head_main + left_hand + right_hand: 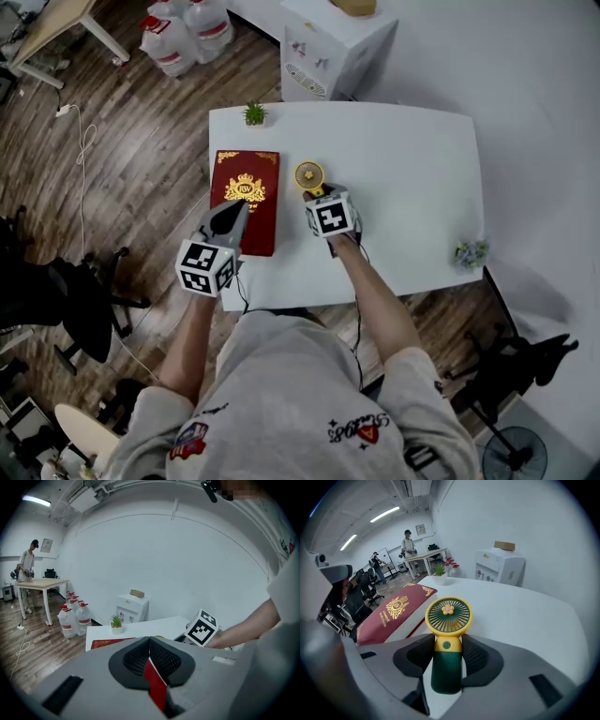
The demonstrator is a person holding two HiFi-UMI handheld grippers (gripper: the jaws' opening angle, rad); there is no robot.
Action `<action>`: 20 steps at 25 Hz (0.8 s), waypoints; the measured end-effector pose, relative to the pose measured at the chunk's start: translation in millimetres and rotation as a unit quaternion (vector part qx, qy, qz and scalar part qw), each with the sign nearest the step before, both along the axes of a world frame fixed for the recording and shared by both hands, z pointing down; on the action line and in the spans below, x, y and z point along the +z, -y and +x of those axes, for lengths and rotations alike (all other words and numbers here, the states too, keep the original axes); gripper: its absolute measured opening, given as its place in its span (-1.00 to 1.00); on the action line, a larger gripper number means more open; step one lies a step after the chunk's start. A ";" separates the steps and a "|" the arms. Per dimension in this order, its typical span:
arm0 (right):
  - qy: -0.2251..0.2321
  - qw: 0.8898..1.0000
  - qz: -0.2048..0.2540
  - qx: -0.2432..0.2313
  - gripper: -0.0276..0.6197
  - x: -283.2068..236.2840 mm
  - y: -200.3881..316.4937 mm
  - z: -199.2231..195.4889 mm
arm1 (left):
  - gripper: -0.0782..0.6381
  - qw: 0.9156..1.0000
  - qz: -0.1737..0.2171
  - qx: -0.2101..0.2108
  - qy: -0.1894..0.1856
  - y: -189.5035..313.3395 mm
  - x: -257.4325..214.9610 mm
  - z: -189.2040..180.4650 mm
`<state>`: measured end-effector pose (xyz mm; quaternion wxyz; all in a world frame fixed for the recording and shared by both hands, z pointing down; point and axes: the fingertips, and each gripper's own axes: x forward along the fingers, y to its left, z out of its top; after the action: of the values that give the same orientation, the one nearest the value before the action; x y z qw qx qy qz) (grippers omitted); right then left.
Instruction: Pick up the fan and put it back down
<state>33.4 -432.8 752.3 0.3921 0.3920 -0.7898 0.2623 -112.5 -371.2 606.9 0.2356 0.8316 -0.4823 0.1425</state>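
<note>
A small hand fan with a yellow round head and a dark green handle stands between the pads of my right gripper, which is shut on the handle. From the head view the fan is over the white table, just right of a red gift box, with the right gripper behind it. Whether its base touches the table is hidden. My left gripper hovers over the near end of the red box, its jaws closed together with nothing held.
A small potted plant stands at the table's far left corner, and a little flower pot near its right edge. Beyond the table are a white water dispenser and water bottles. A black office chair stands to the left.
</note>
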 end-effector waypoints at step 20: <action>0.001 1.000 -0.013 0.009 -0.29 30.4 -4.7 -13.2 | -0.77 1.000 -0.014 -0.005 -0.004 8.3 15.4 -13.7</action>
<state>20.2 -428.1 782.7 0.3941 0.3938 -0.7831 0.2765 -126.2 -379.5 622.3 0.2495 0.8267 -0.4832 0.1444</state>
